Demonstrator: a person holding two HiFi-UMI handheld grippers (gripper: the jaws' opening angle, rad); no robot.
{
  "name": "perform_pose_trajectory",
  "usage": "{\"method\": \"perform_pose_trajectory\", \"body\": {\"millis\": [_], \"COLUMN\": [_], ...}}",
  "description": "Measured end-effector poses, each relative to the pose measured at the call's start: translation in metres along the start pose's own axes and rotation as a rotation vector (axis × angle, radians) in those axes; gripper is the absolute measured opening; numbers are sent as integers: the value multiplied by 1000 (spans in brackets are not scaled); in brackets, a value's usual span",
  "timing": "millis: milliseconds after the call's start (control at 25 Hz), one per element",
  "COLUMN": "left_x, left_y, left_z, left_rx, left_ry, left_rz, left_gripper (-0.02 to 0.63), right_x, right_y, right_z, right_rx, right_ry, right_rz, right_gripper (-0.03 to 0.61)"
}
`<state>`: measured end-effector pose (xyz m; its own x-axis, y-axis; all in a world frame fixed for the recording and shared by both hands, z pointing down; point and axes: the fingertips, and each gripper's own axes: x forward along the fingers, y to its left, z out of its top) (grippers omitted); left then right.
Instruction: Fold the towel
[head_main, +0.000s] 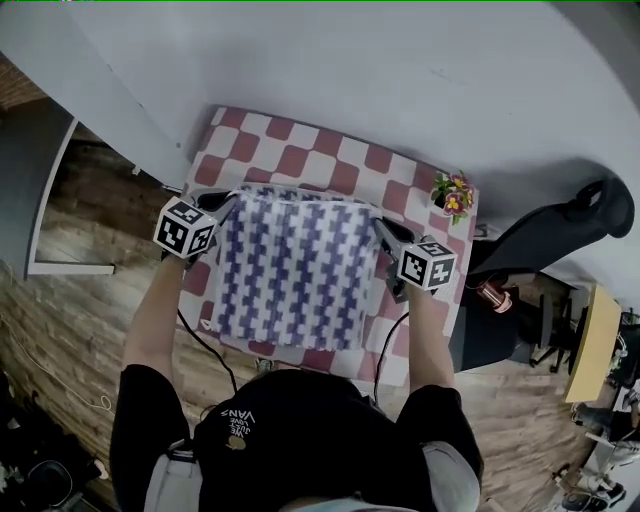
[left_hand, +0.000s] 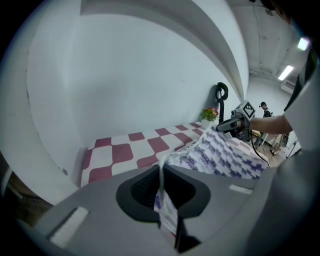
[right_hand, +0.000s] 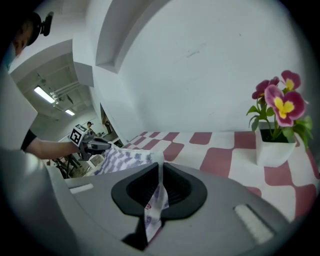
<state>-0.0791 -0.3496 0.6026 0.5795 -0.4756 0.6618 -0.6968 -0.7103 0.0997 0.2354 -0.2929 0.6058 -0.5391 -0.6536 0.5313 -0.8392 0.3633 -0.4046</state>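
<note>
I have the towel (head_main: 290, 275) in the middle of the head view, spread over the red-and-white checked tablecloth (head_main: 300, 150), its purple-and-white pattern running from the centre of the frame down to the table's near edge. The left gripper (head_main: 224, 203) sits on the towel's upper left corner and the right gripper (head_main: 384, 229) on the upper right. Each gripper view shows the jaws pressed together with a thin strip of cloth pinched between them and trailing down out of the throat. I take both corners at once so the edge between them stays stretched and straight. In the left gripper view that edge runs as a taut line across to the other gripper, just above the checks. Both tools point downward at a slant, which I judge suits laying the edge flat so the fold comes out square. The small flower pot (head_main: 452, 195) stands at the upper right of the table, near my right gripper, so I give that side little room.
</note>
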Motion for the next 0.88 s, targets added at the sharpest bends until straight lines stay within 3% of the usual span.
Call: {"method": "perform_pose_trajectory", "body": {"millis": [280,480,560,640,760,880], "left_x": [45,56,59,58,44,18], "left_y": [21,29,31,35,46,52], "left_z": [-22,-32,-35,-34,-24,-20], "left_rx": [-50,-111,-140,-195,-263,-271], "left_ry": [124,152,159,128,38,-30], "left_rz": [51,95,97,100,120,137], "left_gripper": [21,21,25,29,187,213], "right_x": [35,44,47,44,26,3], "right_y": [-24,-31,-38,-46,-51,-40], "right_z": [-17,-21,-25,-22,-10,-6], "right_rx": [-42,-47,-26,16,56,59], "right_ry": [87,91,104,84,13,-15], "right_rz": [-114,-193,-238,-279,-306,-290], "right_gripper": [32,36,72,136,199,219]}}
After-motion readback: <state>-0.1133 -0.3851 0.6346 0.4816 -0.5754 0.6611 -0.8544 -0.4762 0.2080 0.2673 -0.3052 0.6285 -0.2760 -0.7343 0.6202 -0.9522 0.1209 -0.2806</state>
